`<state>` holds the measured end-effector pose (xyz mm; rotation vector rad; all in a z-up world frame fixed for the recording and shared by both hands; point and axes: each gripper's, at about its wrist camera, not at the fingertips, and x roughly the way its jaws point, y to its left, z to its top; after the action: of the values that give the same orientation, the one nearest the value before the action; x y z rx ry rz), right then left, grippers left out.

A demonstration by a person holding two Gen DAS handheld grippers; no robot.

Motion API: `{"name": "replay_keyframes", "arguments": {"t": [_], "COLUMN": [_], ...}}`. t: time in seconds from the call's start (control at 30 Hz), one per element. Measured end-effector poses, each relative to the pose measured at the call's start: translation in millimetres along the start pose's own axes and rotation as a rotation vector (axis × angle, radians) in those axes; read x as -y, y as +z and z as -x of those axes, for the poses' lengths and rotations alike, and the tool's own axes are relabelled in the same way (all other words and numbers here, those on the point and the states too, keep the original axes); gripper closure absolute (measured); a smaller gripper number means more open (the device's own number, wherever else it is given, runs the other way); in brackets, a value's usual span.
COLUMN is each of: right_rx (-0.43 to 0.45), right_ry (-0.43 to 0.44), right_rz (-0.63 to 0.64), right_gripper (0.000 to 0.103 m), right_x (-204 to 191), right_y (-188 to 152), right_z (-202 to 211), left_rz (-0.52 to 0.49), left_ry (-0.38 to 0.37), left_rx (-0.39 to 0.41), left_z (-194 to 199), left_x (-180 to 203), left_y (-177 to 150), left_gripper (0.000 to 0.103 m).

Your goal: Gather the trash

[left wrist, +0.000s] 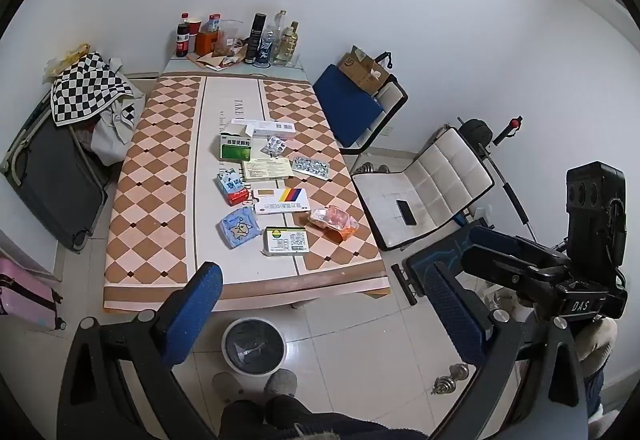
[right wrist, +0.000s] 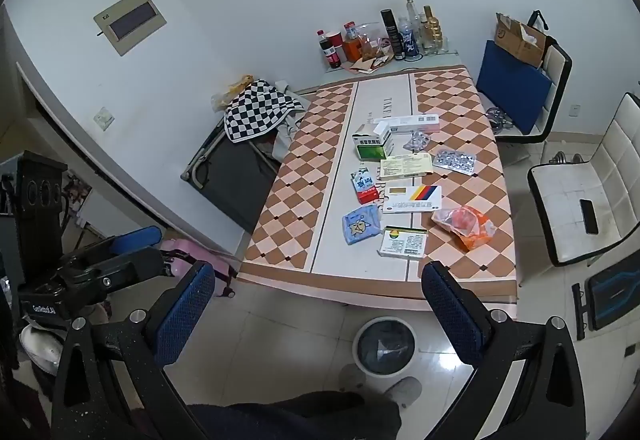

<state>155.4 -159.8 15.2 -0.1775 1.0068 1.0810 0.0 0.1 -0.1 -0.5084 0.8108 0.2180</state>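
Observation:
Litter lies on the checked table (left wrist: 160, 168): a green medicine box (left wrist: 236, 149), blister packs (left wrist: 311, 166), a striped box (left wrist: 282, 201), a blue tissue packet (left wrist: 237, 227), an orange wrapper (left wrist: 334, 220) and a white-green box (left wrist: 286, 241). A round white bin (left wrist: 254, 346) with a dark liner stands on the floor before the table's near edge. My left gripper (left wrist: 324, 316) hangs open above the bin, holding nothing. In the right wrist view the same litter shows, with the white-green box (right wrist: 403, 241) nearest and the bin (right wrist: 385, 346) below. My right gripper (right wrist: 320, 316) is open and empty too.
Bottles and snacks (left wrist: 240, 40) crowd the table's far end. A white chair (left wrist: 452, 168) on the right carries a phone (left wrist: 406, 212). A checked cloth (left wrist: 86, 88) covers clutter on the left. A pink suitcase (left wrist: 24, 300) and a dumbbell (left wrist: 452, 378) lie on the floor. The person's slippers (left wrist: 280, 380) stand by the bin.

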Motion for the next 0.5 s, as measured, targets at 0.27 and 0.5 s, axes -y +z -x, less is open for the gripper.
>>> {"name": "replay_keyframes", "arguments": {"t": [0.27,0.5], "right_rx": [-0.006,-0.011], "right_ry": [0.011,0.014], "right_rz": [-0.005,-0.001], "right_gripper": [0.0,0.0], "right_x": [0.9,-4.3], "right_y": [-3.8,-1.1], "right_z": [0.3,-6.3], "left_rz": [0.012,0.013], "left_ry": [-0.01,-0.01], "left_rx": [-0.006,-0.004], "left_z": [-1.5,-0.6], "left_x": [-0.9,-1.4], "left_y": [0.8,0.6], "left_gripper": [0.0,0.0]}}
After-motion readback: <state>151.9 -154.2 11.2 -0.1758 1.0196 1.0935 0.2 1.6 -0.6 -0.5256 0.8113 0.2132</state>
